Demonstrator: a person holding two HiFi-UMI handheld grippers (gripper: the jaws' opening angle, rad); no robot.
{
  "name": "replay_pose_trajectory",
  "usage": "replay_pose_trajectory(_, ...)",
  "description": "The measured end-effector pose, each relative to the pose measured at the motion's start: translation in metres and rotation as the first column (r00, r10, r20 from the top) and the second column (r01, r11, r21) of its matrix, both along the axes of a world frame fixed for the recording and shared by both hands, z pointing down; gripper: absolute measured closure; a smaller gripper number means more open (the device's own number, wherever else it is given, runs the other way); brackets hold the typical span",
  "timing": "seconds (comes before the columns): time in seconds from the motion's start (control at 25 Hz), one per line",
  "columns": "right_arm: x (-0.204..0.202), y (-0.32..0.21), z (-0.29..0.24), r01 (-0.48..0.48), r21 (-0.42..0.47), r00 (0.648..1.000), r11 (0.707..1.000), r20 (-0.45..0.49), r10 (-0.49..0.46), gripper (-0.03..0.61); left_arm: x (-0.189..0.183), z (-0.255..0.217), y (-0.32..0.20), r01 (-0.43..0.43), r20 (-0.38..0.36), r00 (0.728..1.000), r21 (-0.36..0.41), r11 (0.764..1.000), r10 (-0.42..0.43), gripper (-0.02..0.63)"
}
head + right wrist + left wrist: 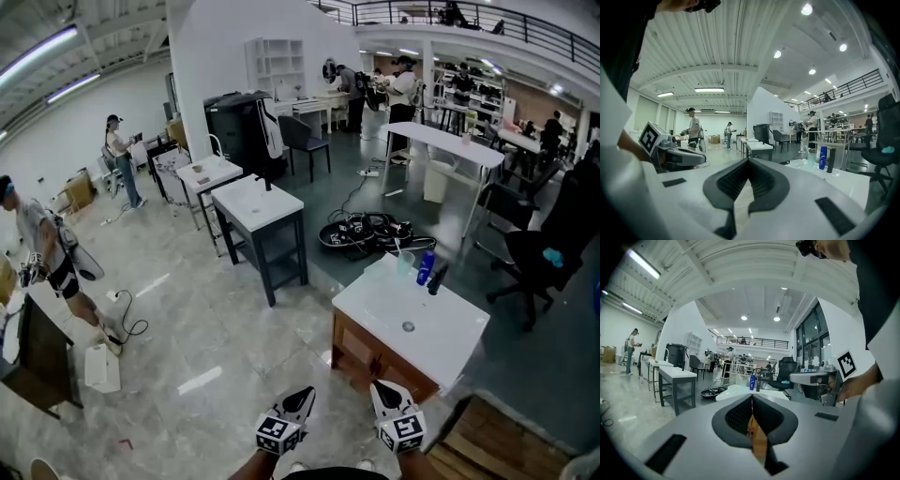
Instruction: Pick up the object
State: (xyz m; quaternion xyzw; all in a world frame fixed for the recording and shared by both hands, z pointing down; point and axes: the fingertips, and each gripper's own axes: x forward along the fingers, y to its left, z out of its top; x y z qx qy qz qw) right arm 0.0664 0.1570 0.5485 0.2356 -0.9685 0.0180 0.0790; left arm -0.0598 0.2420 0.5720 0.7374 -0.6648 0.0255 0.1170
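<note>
Standing on the white desk (448, 328), at its far end, are a blue bottle (426, 267), a black bottle (437, 278) and a clear cup (404, 263). The left gripper (300, 400) and the right gripper (384, 392) are held low, well apart from them. Both have their jaws pressed together, with nothing between.

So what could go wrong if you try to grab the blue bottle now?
1. The left gripper and right gripper are both shut and away from the white counter. If not opened, they'd probably push the blue bottle over, not grab it.
2. The bottle stands tight between a clear cup and a dark bottle near the counter's far edge, so a nudge might knock one off.
3. A cable heap lies on the floor near the counter, and feet could catch in it.
</note>
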Motion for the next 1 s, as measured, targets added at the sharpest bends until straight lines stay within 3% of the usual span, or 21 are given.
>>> replay_pose_trajectory(0.64, -0.046, 0.033, -0.002, -0.022, -0.004, 1.0, 1.0, 0.011, 0.022, 0.561, -0.04, 0.004, 0.031, -0.029, 0.005, 1.0, 0.01, 1.0, 0.029, 0.592)
replay_pose_trajectory(1.0, -0.049, 0.042, 0.007, -0.043, -0.02, 0.999, 0.999, 0.004, 0.043, 0.561, -0.046, 0.016, 0.04, -0.058, 0.011, 0.998, -0.024, 0.998, 0.058, 0.592)
